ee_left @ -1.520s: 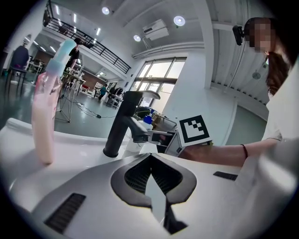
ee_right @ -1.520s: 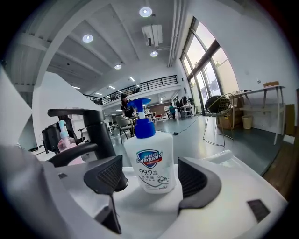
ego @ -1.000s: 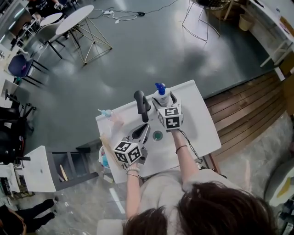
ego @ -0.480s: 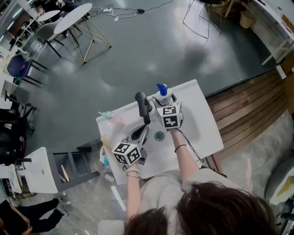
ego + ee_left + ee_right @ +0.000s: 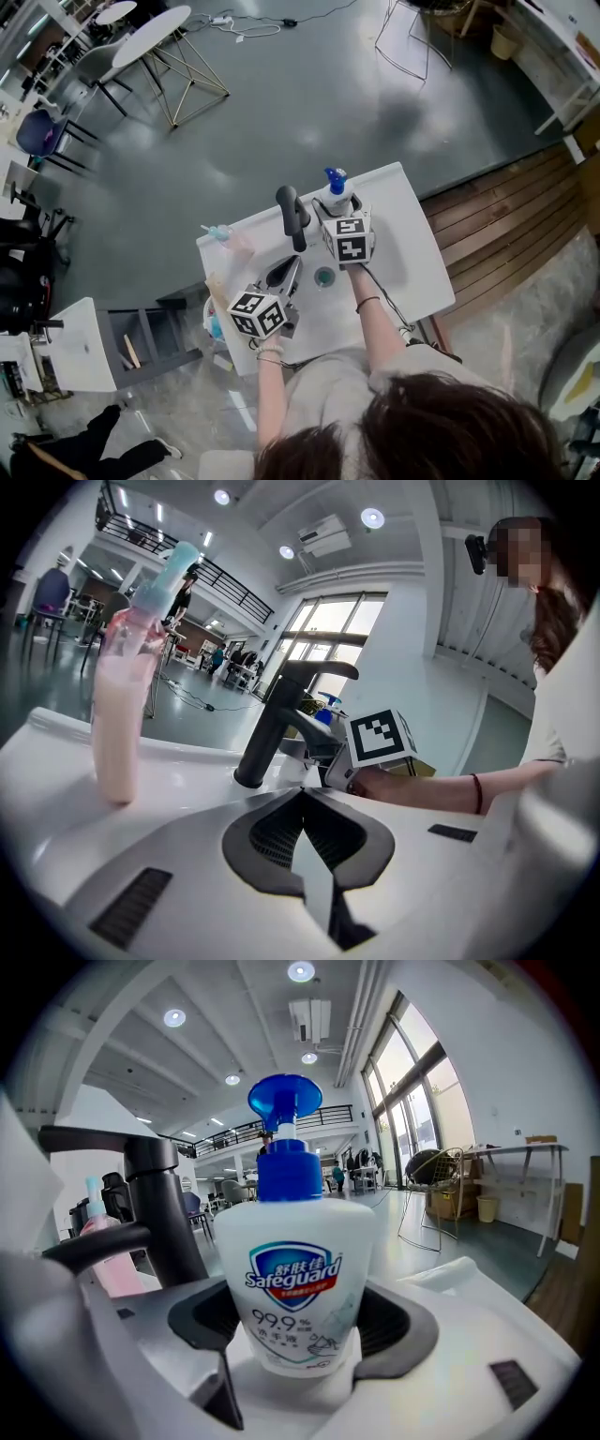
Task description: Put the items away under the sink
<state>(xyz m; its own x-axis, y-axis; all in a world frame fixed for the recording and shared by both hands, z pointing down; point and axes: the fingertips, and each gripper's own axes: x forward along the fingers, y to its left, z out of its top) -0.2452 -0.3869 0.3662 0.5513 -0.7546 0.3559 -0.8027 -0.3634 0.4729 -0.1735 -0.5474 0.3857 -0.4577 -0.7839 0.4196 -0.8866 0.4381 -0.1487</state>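
Note:
A white soap bottle point(image 5: 335, 195) with a blue pump stands at the back of the white sink counter point(image 5: 412, 253), right of the black faucet point(image 5: 292, 217). My right gripper point(image 5: 334, 210) is shut on the soap bottle point(image 5: 295, 1279), with a pad against each side of its lower body. A pink bottle point(image 5: 231, 240) with a pale blue cap stands at the counter's left rear corner. Over the basin, my left gripper point(image 5: 284, 273) is shut with nothing in it. In the left gripper view its tips point(image 5: 302, 803) meet, pointing at the faucet point(image 5: 281, 719), with the pink bottle point(image 5: 122, 714) to the left.
The basin's drain point(image 5: 324, 277) lies between the two grippers. A grey cabinet door point(image 5: 141, 342) stands open at the counter's left, with something blue point(image 5: 214, 328) at the counter's left edge. Wooden decking point(image 5: 506, 225) lies to the right, a round table point(image 5: 155, 37) far behind.
The right gripper and the soap bottle have drifted slightly to the right. The left gripper has stayed over the basin, still shut.

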